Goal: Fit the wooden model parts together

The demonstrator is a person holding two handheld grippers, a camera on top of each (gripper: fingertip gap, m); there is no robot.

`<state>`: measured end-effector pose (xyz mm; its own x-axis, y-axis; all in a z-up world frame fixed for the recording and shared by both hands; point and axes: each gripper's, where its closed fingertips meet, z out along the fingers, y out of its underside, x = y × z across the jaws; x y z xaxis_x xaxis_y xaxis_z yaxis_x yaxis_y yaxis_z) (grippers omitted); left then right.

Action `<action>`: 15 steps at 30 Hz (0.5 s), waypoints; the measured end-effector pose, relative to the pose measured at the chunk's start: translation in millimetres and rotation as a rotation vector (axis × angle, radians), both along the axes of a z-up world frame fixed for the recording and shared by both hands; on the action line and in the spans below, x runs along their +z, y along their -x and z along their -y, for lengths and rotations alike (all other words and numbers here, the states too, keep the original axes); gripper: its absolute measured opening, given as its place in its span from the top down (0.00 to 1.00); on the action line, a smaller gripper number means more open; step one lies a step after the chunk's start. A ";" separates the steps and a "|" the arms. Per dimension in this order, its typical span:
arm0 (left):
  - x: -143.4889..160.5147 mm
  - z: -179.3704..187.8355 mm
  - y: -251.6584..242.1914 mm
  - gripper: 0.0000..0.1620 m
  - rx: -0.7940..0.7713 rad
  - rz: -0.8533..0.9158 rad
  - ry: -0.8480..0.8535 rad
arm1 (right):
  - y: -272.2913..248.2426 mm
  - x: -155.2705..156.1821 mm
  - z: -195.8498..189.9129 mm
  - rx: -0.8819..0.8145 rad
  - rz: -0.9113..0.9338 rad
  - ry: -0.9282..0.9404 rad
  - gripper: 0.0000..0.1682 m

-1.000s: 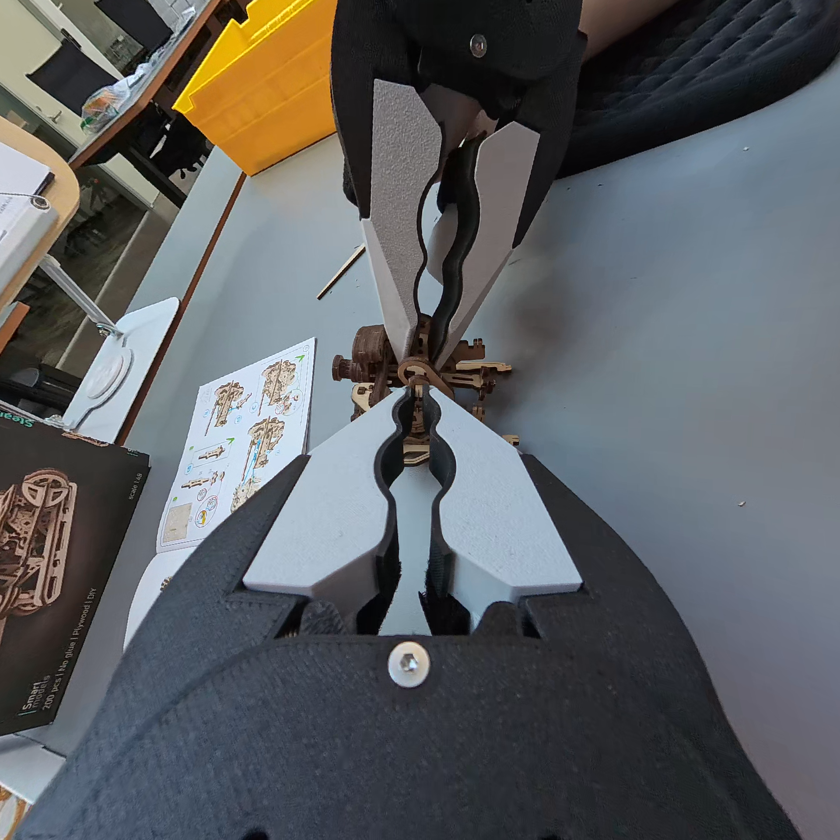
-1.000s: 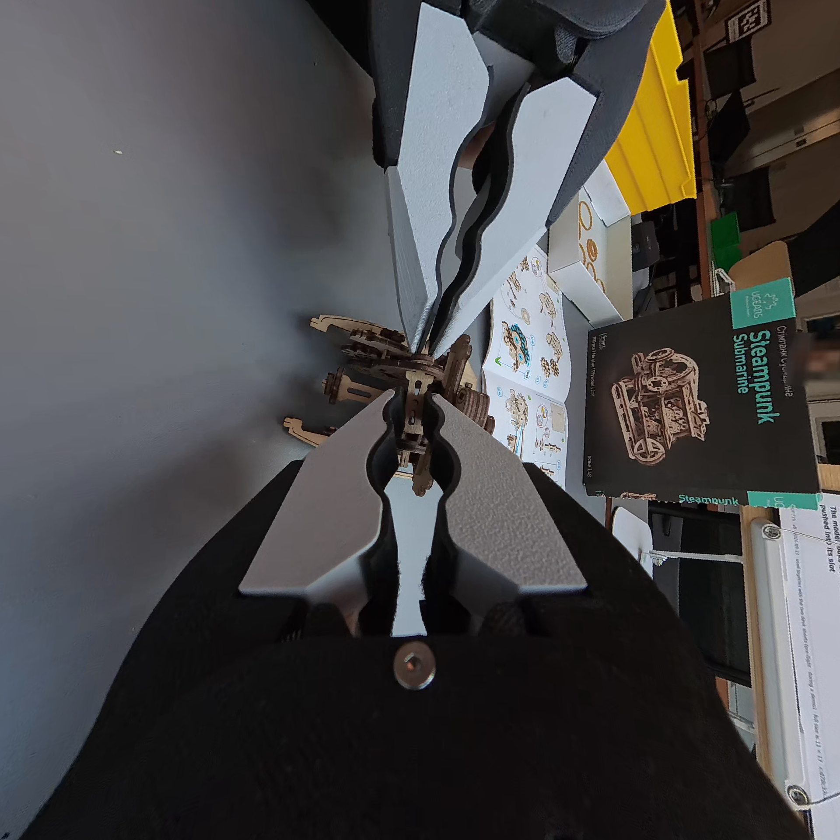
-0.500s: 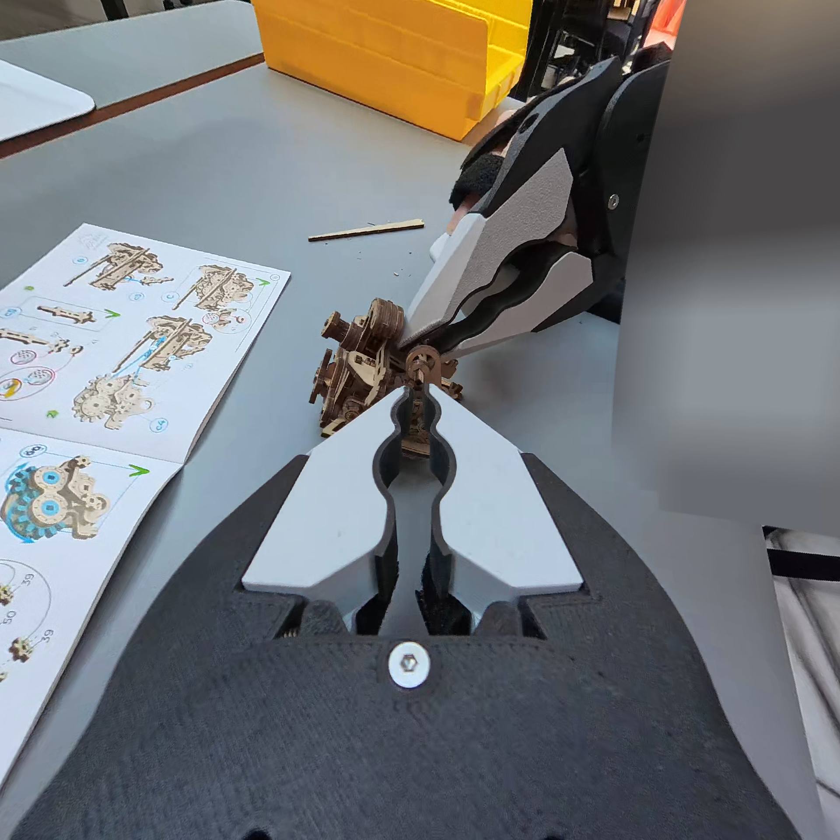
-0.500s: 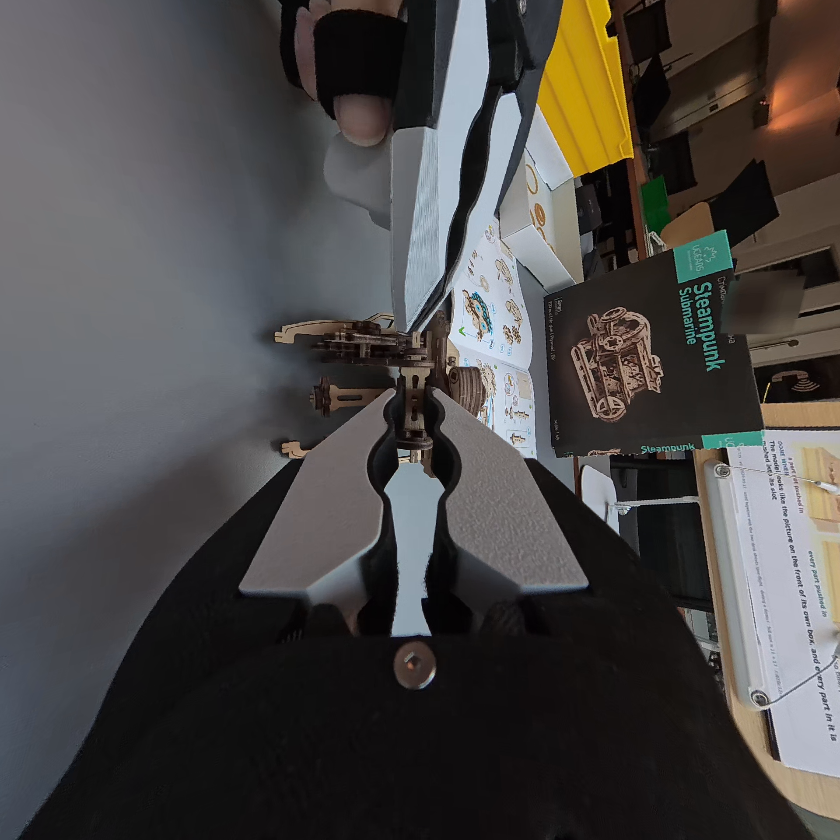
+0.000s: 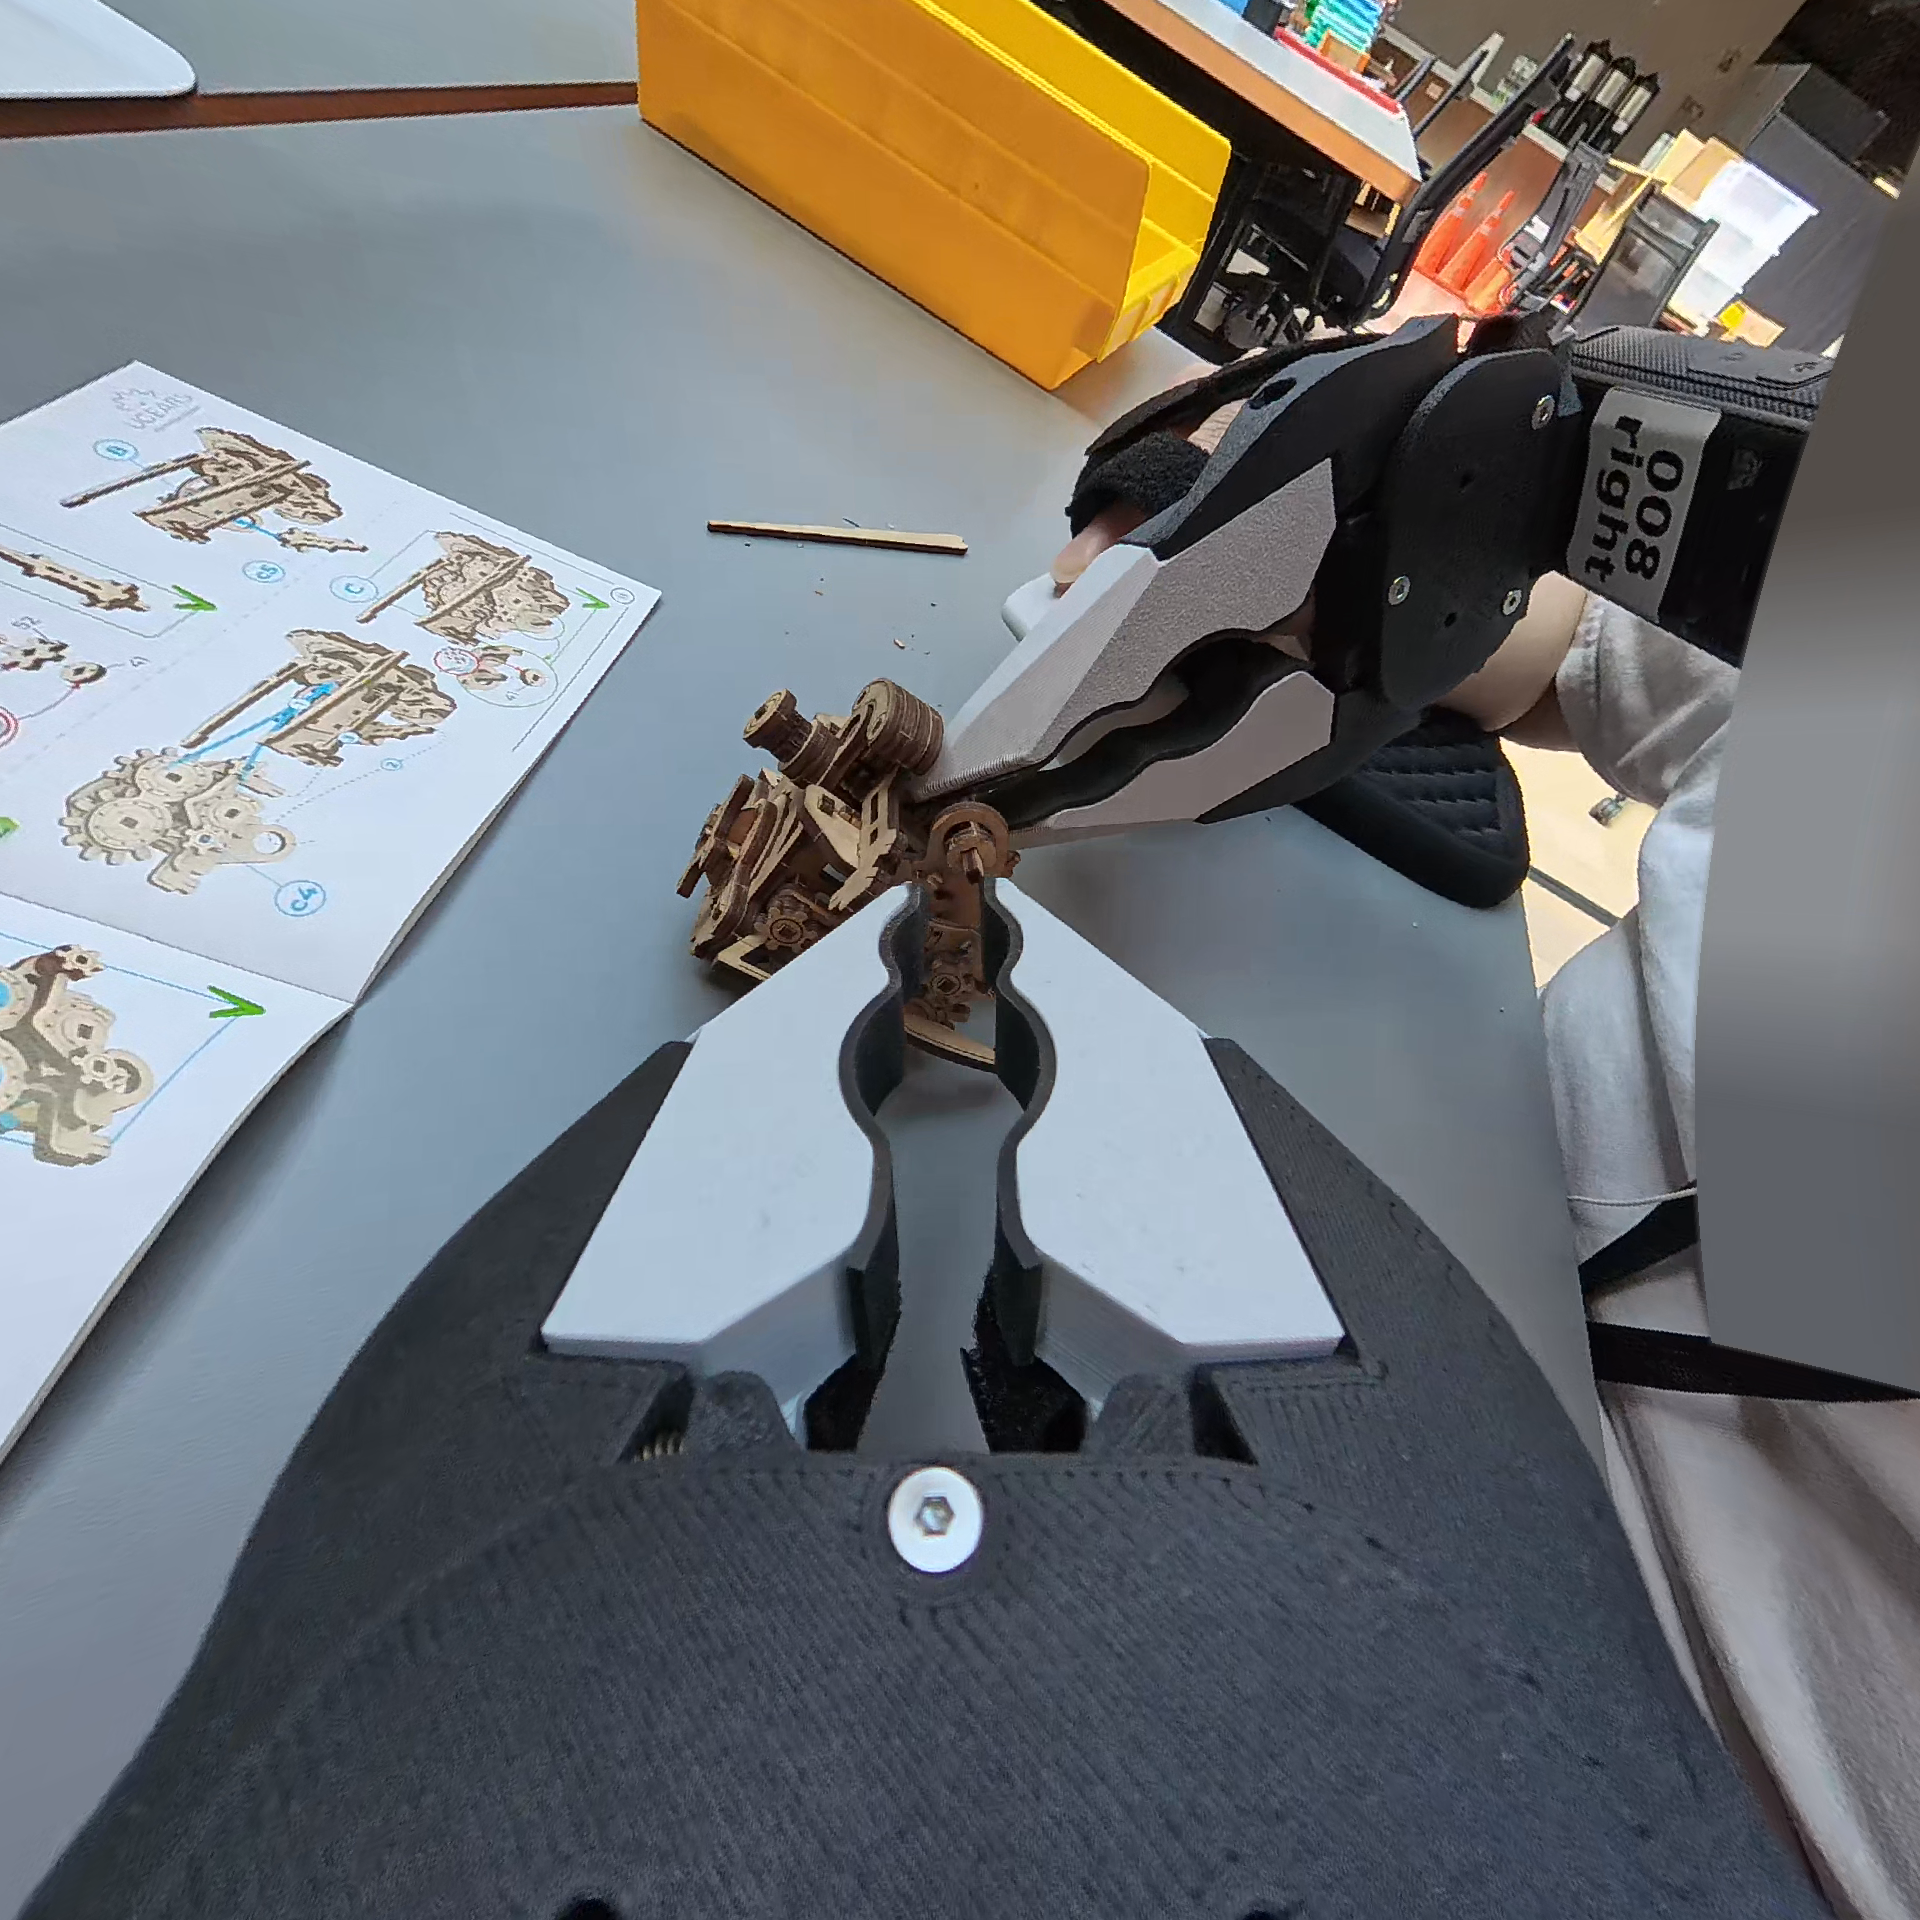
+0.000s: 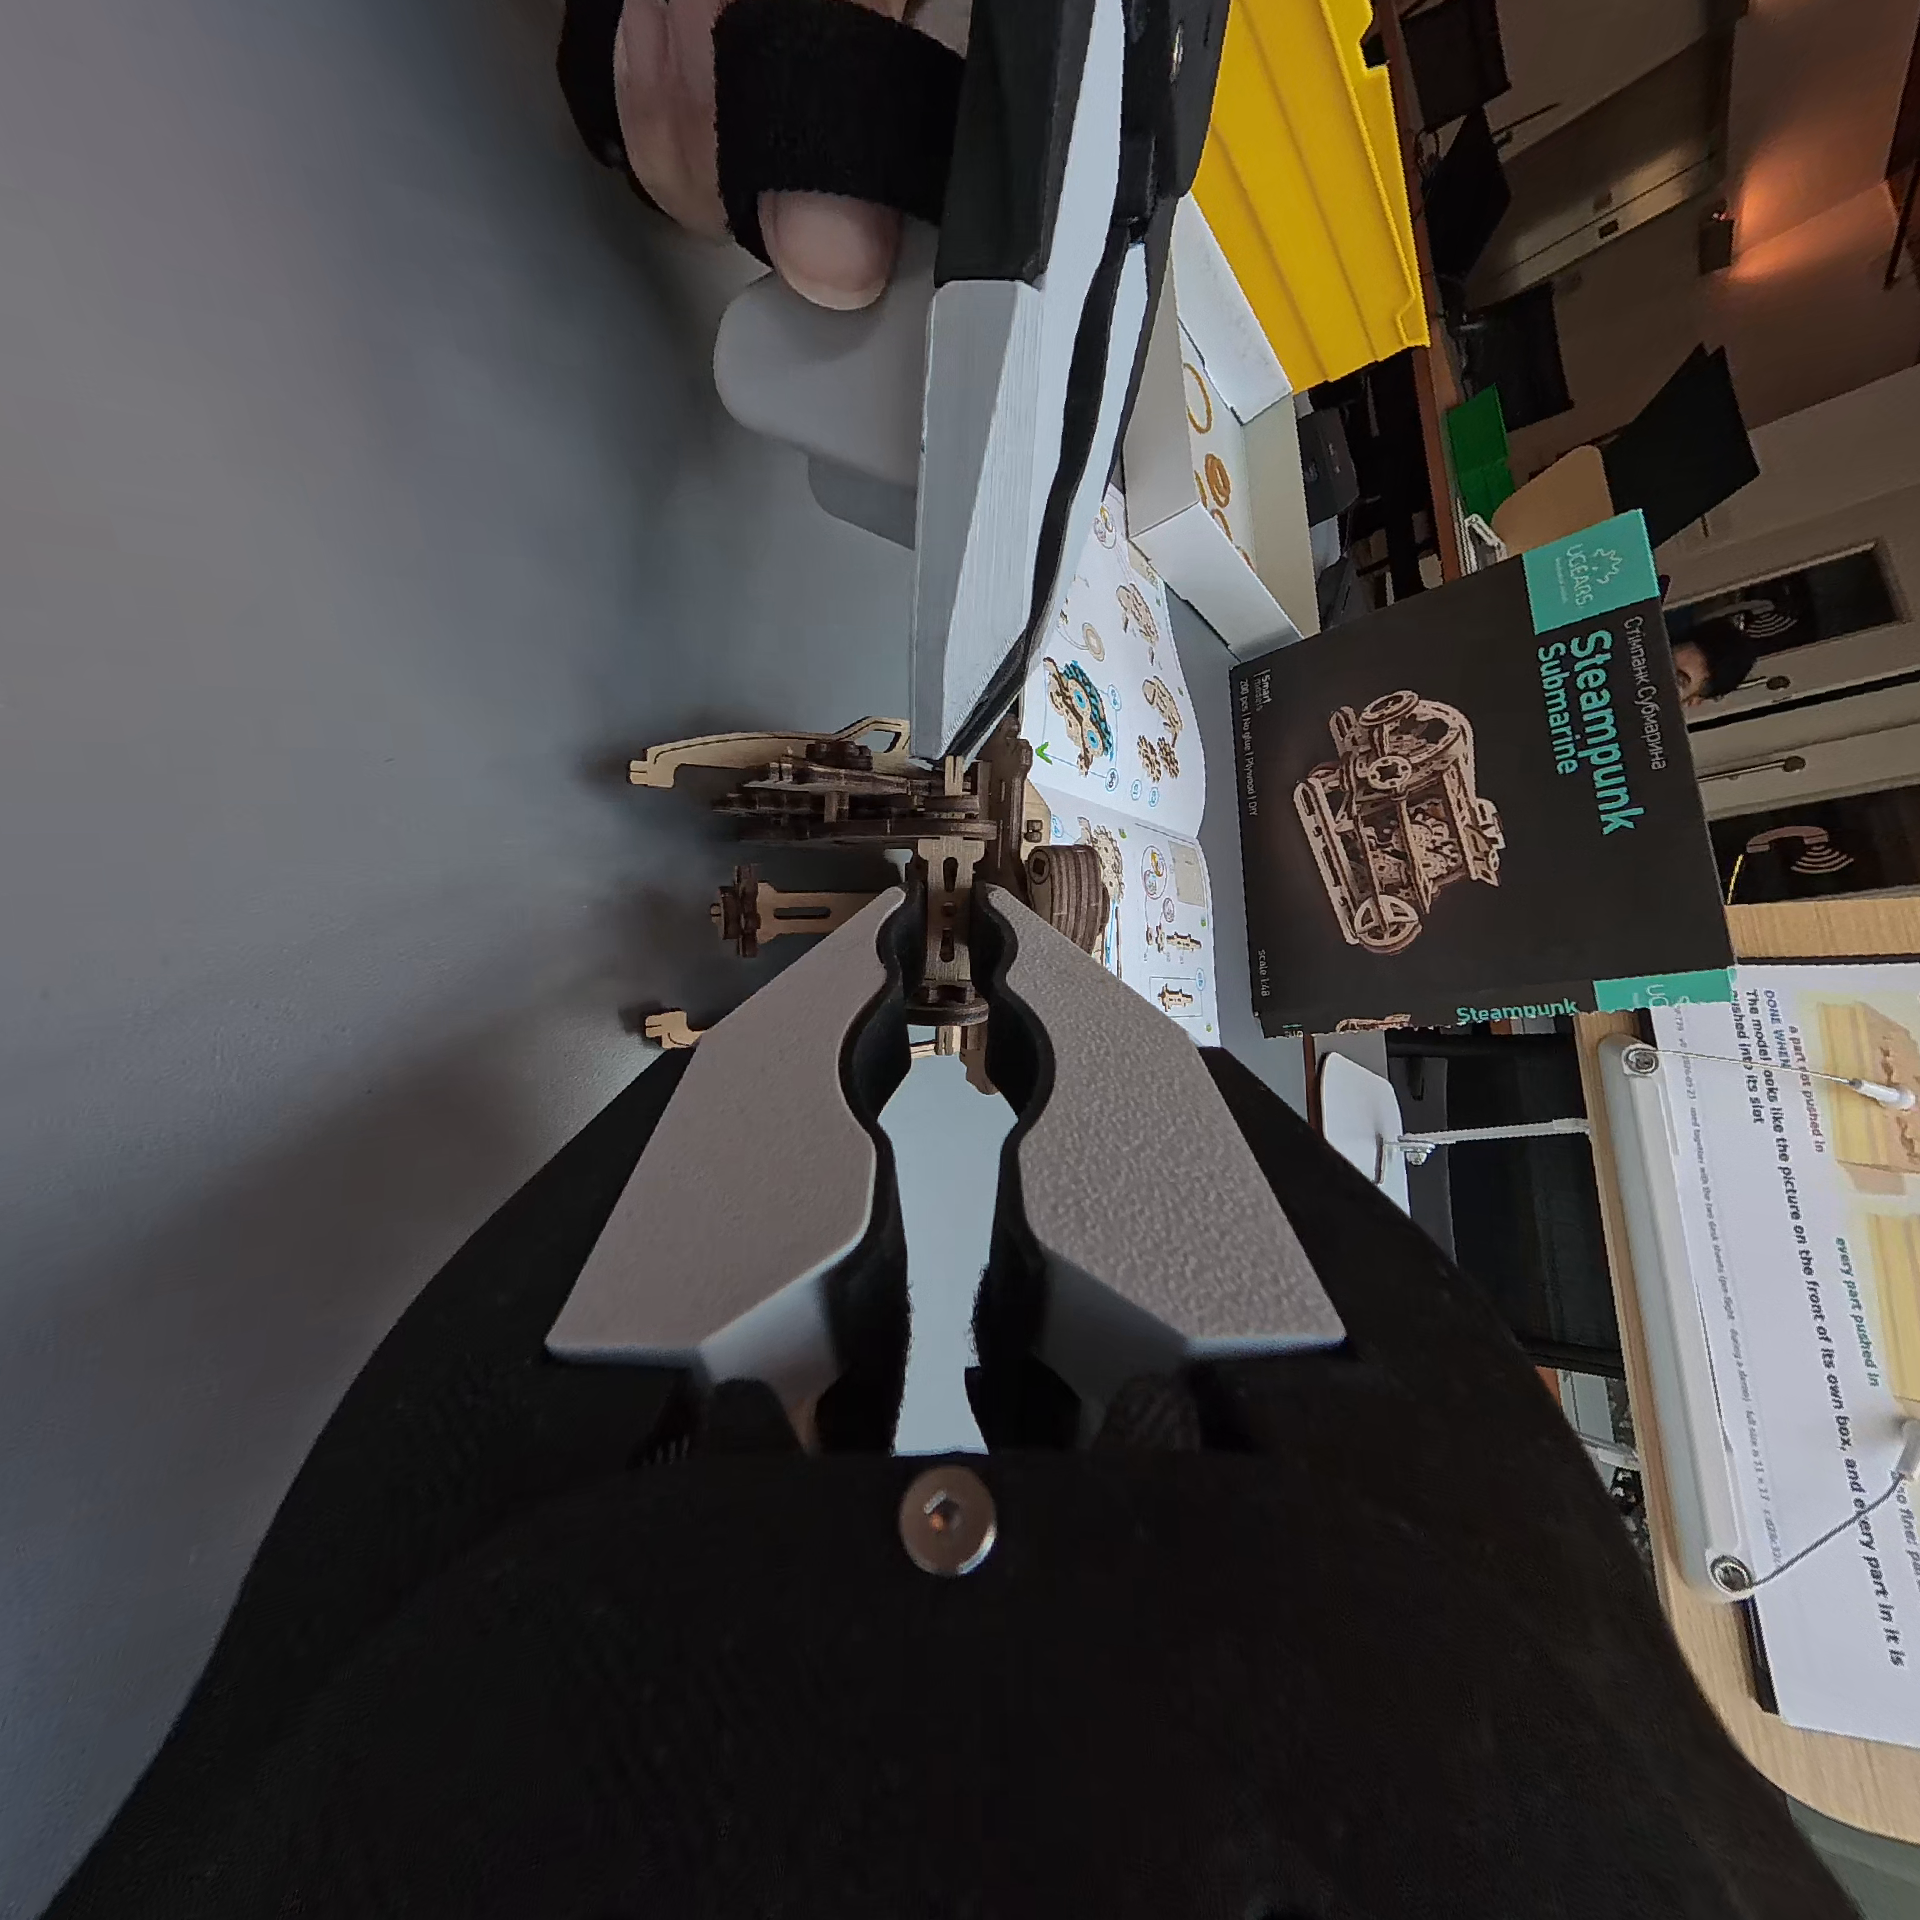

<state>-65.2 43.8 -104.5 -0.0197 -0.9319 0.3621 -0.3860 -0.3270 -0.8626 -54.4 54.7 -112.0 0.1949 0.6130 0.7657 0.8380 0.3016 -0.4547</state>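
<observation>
A small brown wooden model of gears and slotted plates lies low over the grey table. My left gripper is shut on a thin upright wooden part at the model's near right end. My right gripper comes in from the right, and its tips pinch the model just above that part. In the right wrist view, the right gripper is shut on a narrow wooden piece of the model. The left gripper reaches down from the top and touches the model.
An open instruction booklet lies to the left. A yellow bin stands at the back, with a loose wooden stick before it. A black model box and a white box of parts stand beyond. A black pad lies right. My two grippers' fingertips are within a few centimetres of each other. Both grippers' tips are roughly 20 cm from the loose wooden stick.
The left gripper has swung round the model, from facing the right gripper head-on to meeting it at an angle. Both grippers have stayed shut on the model.
</observation>
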 end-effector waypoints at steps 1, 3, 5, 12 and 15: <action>0.5 1.0 -0.2 0.96 -0.005 0.004 0.007 | -0.2 -0.4 -0.2 -0.003 -0.002 0.006 0.97; 4.8 3.2 -1.0 0.94 -0.016 0.027 0.026 | 0.1 -2.3 -0.5 -0.006 0.003 0.011 0.97; 7.1 1.5 -1.2 0.95 -0.005 0.037 0.021 | 0.5 -2.2 -0.4 -0.007 0.010 0.006 0.97; 2.2 -1.6 -3.7 0.97 0.023 0.014 -0.025 | 1.3 -1.3 -0.6 -0.010 -0.002 0.012 0.97; -0.2 -1.2 -5.4 0.98 0.028 0.010 -0.038 | 0.5 -2.3 -1.2 -0.016 0.000 0.015 0.97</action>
